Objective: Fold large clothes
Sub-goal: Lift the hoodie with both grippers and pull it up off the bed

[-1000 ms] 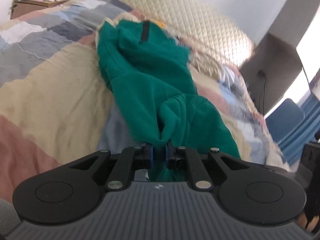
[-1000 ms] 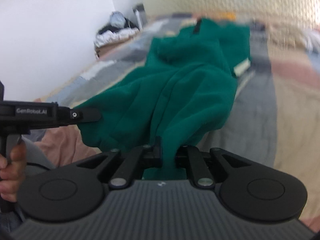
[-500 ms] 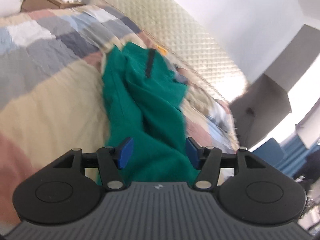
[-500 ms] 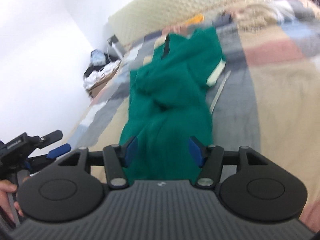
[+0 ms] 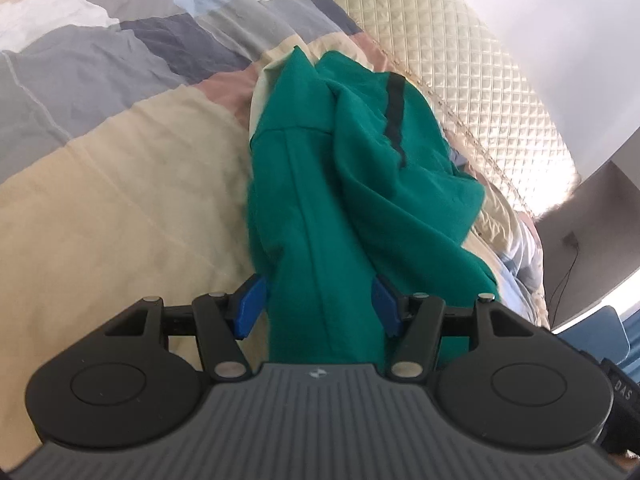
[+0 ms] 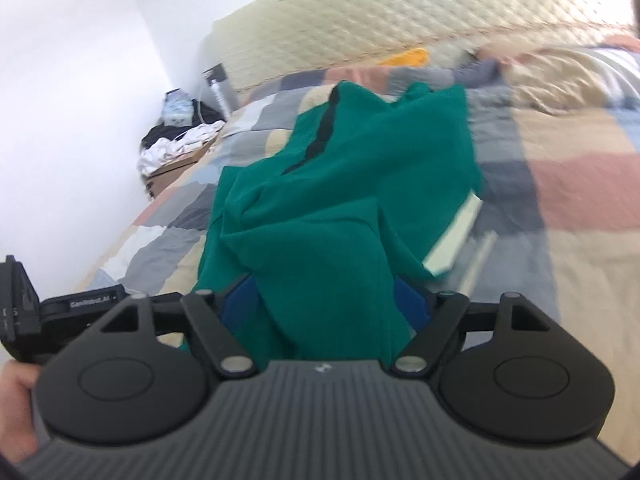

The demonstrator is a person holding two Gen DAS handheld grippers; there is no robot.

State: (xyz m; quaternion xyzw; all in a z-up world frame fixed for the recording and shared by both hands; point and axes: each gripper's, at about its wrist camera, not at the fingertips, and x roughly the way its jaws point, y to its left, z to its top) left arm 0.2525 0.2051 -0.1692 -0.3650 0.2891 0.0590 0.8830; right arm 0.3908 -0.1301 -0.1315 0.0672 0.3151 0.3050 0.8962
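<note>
Patchwork in beige, grey, blue and pink, the bedspread (image 5: pixel 100 184) fills most of both views, with a cream quilted headboard (image 5: pixel 460 80) across the top. Down the middle of each frame lies the green garment (image 5: pixel 340 200), rumpled in long folds, a dark strip running along its upper part; a pale edge shows at its right side in the right wrist view. At bottom centre, the left gripper (image 5: pixel 318 306) has its jaws apart with green cloth lying loose between the blue pads. The right gripper (image 6: pixel 324 306) is opening its jaws, cloth between them too.
</note>
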